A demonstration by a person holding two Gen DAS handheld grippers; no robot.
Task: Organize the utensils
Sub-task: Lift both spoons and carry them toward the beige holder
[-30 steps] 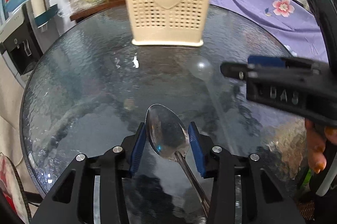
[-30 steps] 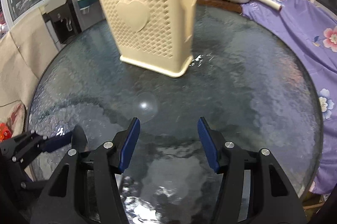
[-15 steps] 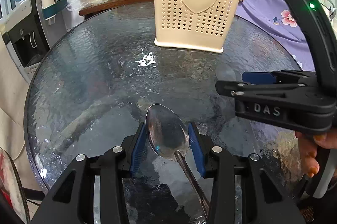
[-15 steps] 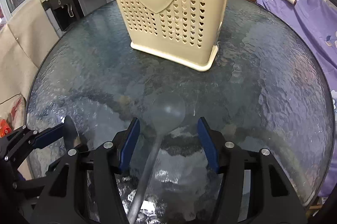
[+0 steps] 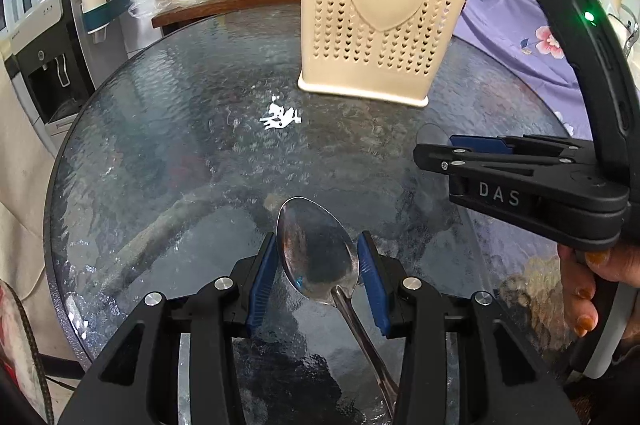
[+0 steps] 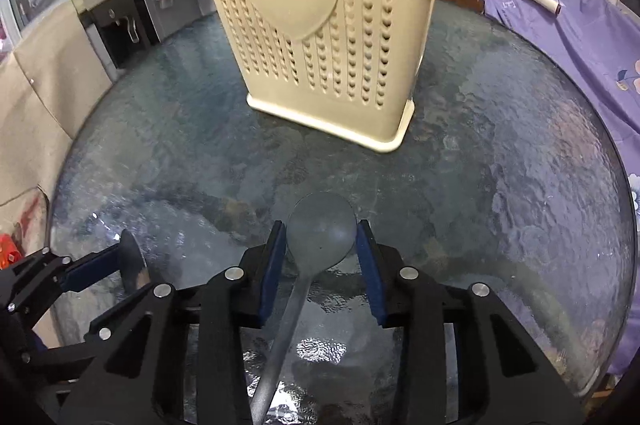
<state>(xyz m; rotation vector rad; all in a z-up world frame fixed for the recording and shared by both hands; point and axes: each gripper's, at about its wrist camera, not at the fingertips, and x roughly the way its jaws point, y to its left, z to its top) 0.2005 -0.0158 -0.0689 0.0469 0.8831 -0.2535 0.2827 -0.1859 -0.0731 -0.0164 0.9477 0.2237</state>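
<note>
Right wrist view: right gripper (image 6: pixel 322 253) jaws just closed onto grey spoon (image 6: pixel 320 235) bowl; left gripper (image 5: pixel 318 273) jaws clamp metal spoon (image 5: pixel 316 253), both near utensil holder (image 6: pixel 332 37).

Utensil holder (image 5: pixel 384 21) on table (image 5: pixel 168 129)

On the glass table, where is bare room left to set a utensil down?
Bare glass runs from the table edge by the water dispenser to the cream holder, and from the holder to the purple cloth. The near edge is crowded by both tools holding spoons.
</note>
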